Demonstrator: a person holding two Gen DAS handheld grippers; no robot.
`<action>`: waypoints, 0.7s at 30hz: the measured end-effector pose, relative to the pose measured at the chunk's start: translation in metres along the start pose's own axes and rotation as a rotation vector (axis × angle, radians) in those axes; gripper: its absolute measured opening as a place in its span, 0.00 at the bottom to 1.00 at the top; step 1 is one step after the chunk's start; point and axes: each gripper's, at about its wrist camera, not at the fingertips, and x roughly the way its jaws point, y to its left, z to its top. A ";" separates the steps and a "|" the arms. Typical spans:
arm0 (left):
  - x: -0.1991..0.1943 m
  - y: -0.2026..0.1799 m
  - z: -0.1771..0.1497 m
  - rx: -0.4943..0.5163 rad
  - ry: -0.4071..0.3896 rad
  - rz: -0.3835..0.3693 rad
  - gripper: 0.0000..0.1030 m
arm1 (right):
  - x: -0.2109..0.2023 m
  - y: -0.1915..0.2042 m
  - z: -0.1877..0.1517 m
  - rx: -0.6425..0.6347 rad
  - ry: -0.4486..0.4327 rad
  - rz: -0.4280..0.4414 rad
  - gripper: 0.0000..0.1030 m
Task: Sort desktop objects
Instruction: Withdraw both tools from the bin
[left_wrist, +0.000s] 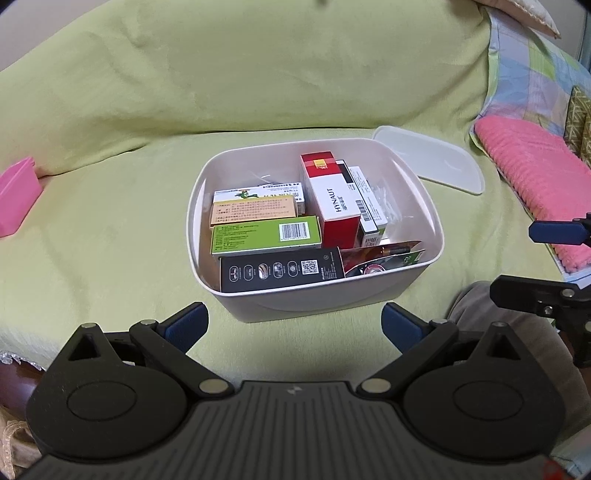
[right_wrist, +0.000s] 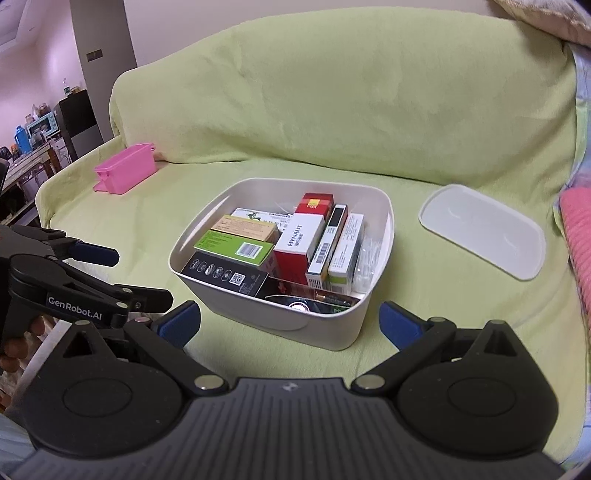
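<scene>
Both claws, left claw (left_wrist: 295, 325) and right claw (right_wrist: 290, 321), gape wide and empty before the white bin (right_wrist: 258, 314); its light, stiff cartons look best pinched across their narrow upstanding edges.

I see my right gripper (right_wrist: 290, 321) spread wide, empty, just short of the bin (right_wrist: 373, 321) on the sofa (right_wrist: 332, 110). Boxes (right_wrist: 299, 240) fill it. The lid (right_wrist: 484, 230) lies beside it toward the right edge; a pink tub (right_wrist: 125, 168) sits near the back-left corner.

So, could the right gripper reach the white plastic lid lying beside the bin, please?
Probably yes: the white plastic lid lies flat and uncovered, and the right gripper, jaws open, has bare green cover ahead.
</scene>
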 end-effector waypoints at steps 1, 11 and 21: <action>0.002 -0.001 0.000 0.002 0.006 0.001 0.97 | 0.001 -0.002 0.000 0.005 0.002 0.000 0.99; 0.020 -0.008 0.007 0.006 0.041 -0.009 0.97 | 0.015 -0.021 -0.002 0.063 0.013 -0.044 0.99; 0.036 -0.019 0.014 0.037 0.081 -0.007 0.97 | 0.027 -0.039 -0.006 0.113 0.023 -0.043 0.99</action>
